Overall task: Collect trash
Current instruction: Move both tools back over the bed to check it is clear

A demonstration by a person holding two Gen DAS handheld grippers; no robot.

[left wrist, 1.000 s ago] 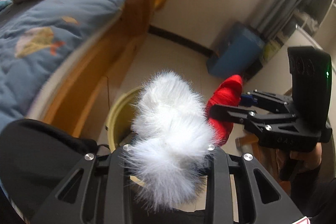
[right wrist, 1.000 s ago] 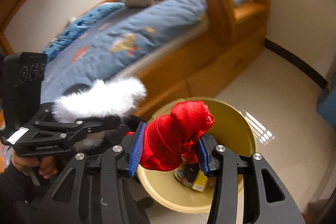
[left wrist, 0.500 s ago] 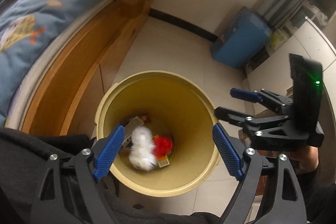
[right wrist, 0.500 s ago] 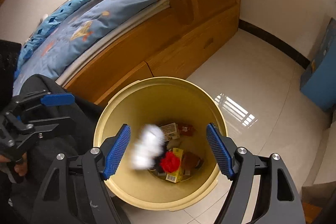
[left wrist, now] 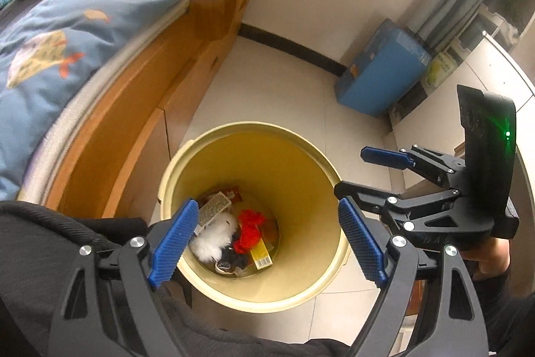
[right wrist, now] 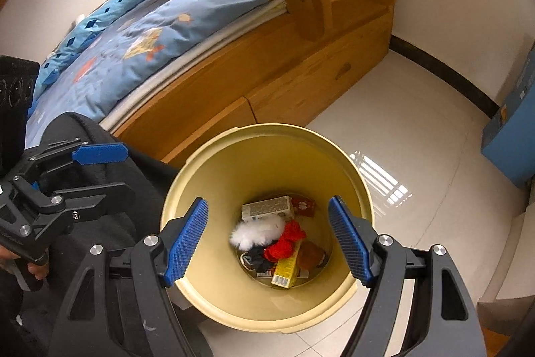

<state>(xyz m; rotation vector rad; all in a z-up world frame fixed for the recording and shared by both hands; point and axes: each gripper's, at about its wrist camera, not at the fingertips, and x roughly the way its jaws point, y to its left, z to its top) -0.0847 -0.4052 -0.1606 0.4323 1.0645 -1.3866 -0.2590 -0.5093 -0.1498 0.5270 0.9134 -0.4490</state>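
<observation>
The yellow trash bin point(left wrist: 329, 176) is holding a white fluffy ball point(left wrist: 214, 236), a red fabric wad point(left wrist: 249, 231), small cartons and dark scraps. Both grippers, left gripper point(left wrist: 264, 240) and right gripper point(right wrist: 272, 243), are hovering above the rim with their 2 fingers spread, nothing between them; the fluff and wad are lying far below at the bottom.

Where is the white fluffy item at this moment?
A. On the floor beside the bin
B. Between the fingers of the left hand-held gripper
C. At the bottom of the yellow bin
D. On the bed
C. The white fluffy item lies at the bottom of the yellow bin, beside the red item; both hand-held grippers are open and empty.
</observation>
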